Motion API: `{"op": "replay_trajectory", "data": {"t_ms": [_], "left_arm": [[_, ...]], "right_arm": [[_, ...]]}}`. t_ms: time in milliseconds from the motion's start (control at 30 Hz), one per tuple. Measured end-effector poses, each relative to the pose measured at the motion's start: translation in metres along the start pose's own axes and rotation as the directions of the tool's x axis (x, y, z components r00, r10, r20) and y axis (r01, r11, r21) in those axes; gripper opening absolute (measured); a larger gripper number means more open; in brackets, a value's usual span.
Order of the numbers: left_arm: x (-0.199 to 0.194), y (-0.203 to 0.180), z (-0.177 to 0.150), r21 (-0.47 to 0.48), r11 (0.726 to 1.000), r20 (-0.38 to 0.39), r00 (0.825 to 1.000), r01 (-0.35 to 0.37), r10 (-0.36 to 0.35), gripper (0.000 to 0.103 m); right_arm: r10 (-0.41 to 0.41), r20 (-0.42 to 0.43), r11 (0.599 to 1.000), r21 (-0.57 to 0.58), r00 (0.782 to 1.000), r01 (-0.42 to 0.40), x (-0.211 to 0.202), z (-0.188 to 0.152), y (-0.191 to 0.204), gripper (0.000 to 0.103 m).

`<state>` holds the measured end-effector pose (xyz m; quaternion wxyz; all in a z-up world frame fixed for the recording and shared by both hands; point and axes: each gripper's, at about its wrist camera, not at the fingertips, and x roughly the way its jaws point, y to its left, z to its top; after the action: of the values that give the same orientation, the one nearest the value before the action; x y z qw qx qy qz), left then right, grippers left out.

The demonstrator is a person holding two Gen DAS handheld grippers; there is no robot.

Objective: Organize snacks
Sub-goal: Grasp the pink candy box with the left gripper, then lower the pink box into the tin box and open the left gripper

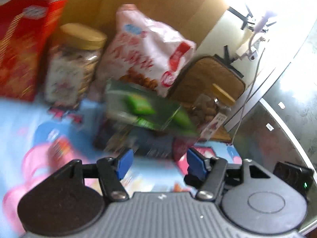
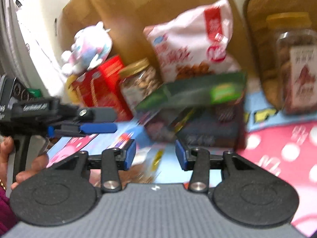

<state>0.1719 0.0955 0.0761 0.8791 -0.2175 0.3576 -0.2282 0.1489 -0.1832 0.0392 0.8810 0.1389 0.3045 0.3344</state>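
Note:
A green box (image 1: 142,107) lies on top of a dark box (image 1: 136,140) in the middle of a blue and pink patterned cloth; both also show in the right wrist view as the green box (image 2: 198,94) and the dark box (image 2: 198,127). Behind them stand a pink-white snack bag (image 1: 148,49), a gold-lidded jar (image 1: 73,63) and a red box (image 1: 23,45). My left gripper (image 1: 157,161) is open and empty just short of the dark box. My right gripper (image 2: 156,155) is open and empty in front of the boxes. The left gripper also shows side-on in the right wrist view (image 2: 97,128).
A second jar of nuts (image 1: 208,109) stands right of the stack, also in the right wrist view (image 2: 297,63). A brown cardboard box (image 1: 158,0) and a tan cushion (image 1: 214,75) are behind. A plush toy (image 2: 89,47) sits on the red box (image 2: 103,87). The table edge (image 1: 287,134) is at right.

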Motion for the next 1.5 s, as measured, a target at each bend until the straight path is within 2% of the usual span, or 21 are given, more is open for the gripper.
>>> {"op": "replay_trajectory", "data": {"t_ms": [133,267,400,533,633,733,800,833,933,1033,1067,1167,1233,1267,1300,1333,1367,1400,1500], "left_arm": [[-0.024,0.024,-0.025,-0.078,0.996,-0.009,0.999,-0.038,0.037,0.061],[-0.04,0.045,-0.041,-0.141,0.989,0.012,0.999,-0.033,0.035,0.061],[-0.06,0.07,-0.04,-0.223,0.975,0.077,0.996,-0.017,0.035,0.061],[-0.067,0.087,-0.037,-0.25,0.967,0.107,0.992,-0.044,0.073,0.061],[-0.069,0.104,-0.041,-0.3,0.953,0.12,0.99,-0.035,0.074,0.061],[-0.067,0.12,-0.034,-0.334,0.942,0.12,0.99,-0.026,0.07,0.063],[-0.066,0.125,-0.027,-0.331,0.943,0.126,0.989,-0.027,0.072,0.064],[-0.065,0.127,-0.022,-0.323,0.946,0.127,0.989,-0.028,0.073,0.07],[-0.056,0.13,-0.012,-0.306,0.952,0.113,0.991,-0.034,0.071,0.074],[-0.046,0.136,-0.007,-0.311,0.95,0.103,0.993,-0.016,0.051,0.074],[-0.043,0.139,-0.005,-0.322,0.947,0.105,0.994,-0.008,0.044,0.074],[-0.034,0.144,0.0,-0.338,0.941,0.101,0.994,0.005,0.03,0.074],[-0.024,0.142,0.002,-0.328,0.945,0.071,0.997,0.008,0.016,0.074],[-0.018,0.14,0.002,-0.317,0.949,0.049,0.999,0.004,0.012,0.074],[-0.013,0.138,0.001,-0.306,0.952,0.024,1.0,0.001,0.007,0.072],[-0.005,0.136,-0.002,-0.294,0.956,-0.009,1.0,0.004,-0.006,0.06],[0.0,0.133,-0.005,-0.283,0.959,-0.039,0.999,0.01,-0.022,0.052],[0.003,0.132,-0.008,-0.281,0.96,-0.04,0.999,0.012,-0.024,0.052],[0.001,0.126,-0.013,-0.273,0.962,-0.051,0.999,0.005,-0.02,0.037]], "right_arm": [[-0.021,-0.051,1.0,-0.012,0.999,0.02,0.02,-0.003,0.011,0.048],[-0.058,-0.088,0.998,0.016,0.994,0.06,0.034,-0.004,0.014,0.047],[-0.07,-0.071,0.997,0.008,0.995,0.07,0.036,0.002,0.025,0.047],[-0.096,-0.061,0.994,-0.061,0.994,0.092,0.052,0.015,0.049,0.05],[-0.141,-0.057,0.98,-0.15,0.988,0.131,0.072,0.02,0.068,0.05],[-0.168,-0.018,0.969,-0.187,0.986,0.161,0.081,0.024,0.081,0.05],[-0.142,-0.003,0.973,-0.185,0.99,0.139,0.084,0.025,0.086,0.05],[-0.13,-0.01,0.973,-0.194,0.992,0.125,0.086,0.025,0.09,0.05],[-0.068,-0.098,0.98,-0.192,0.993,0.049,0.103,0.021,0.099,0.05],[-0.039,-0.195,0.988,-0.153,0.98,0.009,0.125,0.017,0.103,0.05],[-0.03,-0.194,0.99,-0.141,0.98,0.002,0.128,0.017,0.104,0.05],[-0.041,-0.219,0.989,-0.146,0.975,0.009,0.139,0.02,0.11,0.062],[-0.011,-0.284,0.992,-0.123,0.959,-0.025,0.148,0.017,0.109,0.064],[0.004,-0.291,0.991,-0.125,0.957,-0.042,0.147,0.013,0.112,0.064],[0.008,-0.285,0.989,-0.141,0.958,-0.05,0.146,0.01,0.115,0.062],[-0.009,-0.275,0.985,-0.168,0.961,-0.039,0.143,0.007,0.118,0.05],[-0.015,-0.275,0.983,-0.181,0.961,-0.036,0.14,0.005,0.121,0.049],[-0.008,-0.27,0.982,-0.183,0.963,-0.043,0.135,0.002,0.122,0.046],[-0.012,-0.241,0.975,-0.219,0.97,-0.042,0.115,-0.006,0.126,0.042]]}}
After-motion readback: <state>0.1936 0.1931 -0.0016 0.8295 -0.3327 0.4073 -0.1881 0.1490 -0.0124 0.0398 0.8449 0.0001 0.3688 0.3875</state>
